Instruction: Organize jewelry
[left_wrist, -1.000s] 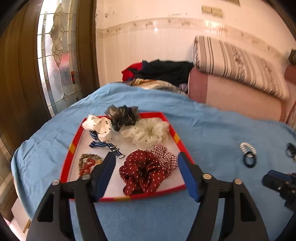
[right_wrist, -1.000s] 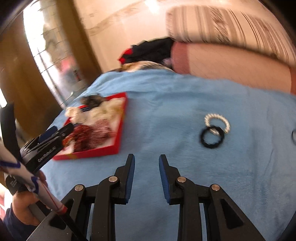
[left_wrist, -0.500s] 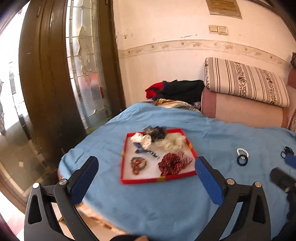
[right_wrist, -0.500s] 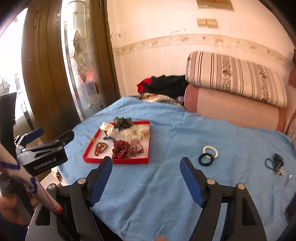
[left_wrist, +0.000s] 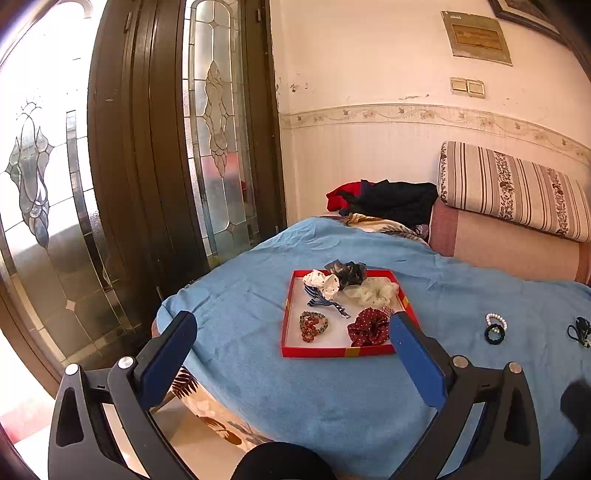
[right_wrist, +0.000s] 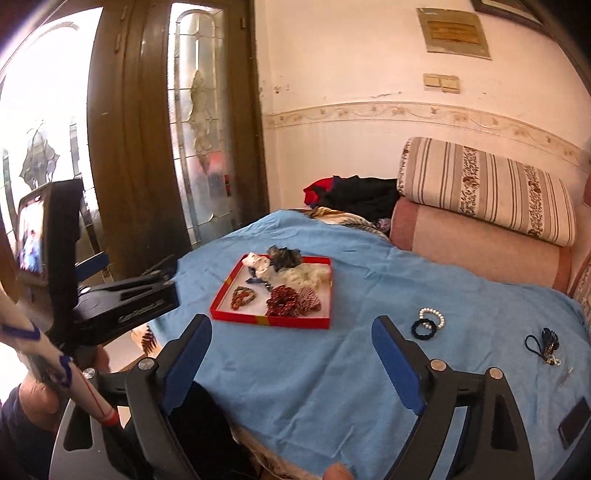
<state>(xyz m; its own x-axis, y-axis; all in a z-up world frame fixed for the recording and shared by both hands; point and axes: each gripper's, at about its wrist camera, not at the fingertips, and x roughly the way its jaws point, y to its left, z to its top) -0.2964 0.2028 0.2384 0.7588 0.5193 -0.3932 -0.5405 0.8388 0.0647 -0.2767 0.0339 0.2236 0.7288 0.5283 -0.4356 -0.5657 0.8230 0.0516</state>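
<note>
A red tray (left_wrist: 287, 325) (right_wrist: 221, 295) lies on the blue bed cover and holds several scrunchies, a striped bow clip and a beaded bracelet (left_wrist: 313, 325). To its right lie a pearl bracelet (left_wrist: 496, 319) (right_wrist: 433, 315) touching a black hair tie (left_wrist: 494, 335) (right_wrist: 424, 329), and a dark tasselled charm (right_wrist: 546, 343) (left_wrist: 580, 330). My left gripper (left_wrist: 291, 332) is wide open and empty, held back from the bed's near edge. My right gripper (right_wrist: 291, 341) is also wide open and empty, well short of the loose pieces.
A glass-panelled wooden door (left_wrist: 147, 147) stands at the left. A pink cushion with a striped pillow (left_wrist: 517, 192) and a heap of clothes (left_wrist: 388, 199) bound the far side. A dark flat phone-like object (right_wrist: 574, 422) lies near the bed's right front. The left gripper's body (right_wrist: 122, 306) shows in the right wrist view.
Both grippers have pulled back and up from the bed and opened wide. The tray and loose pieces look smaller and farther away; nothing on the bed has moved.
</note>
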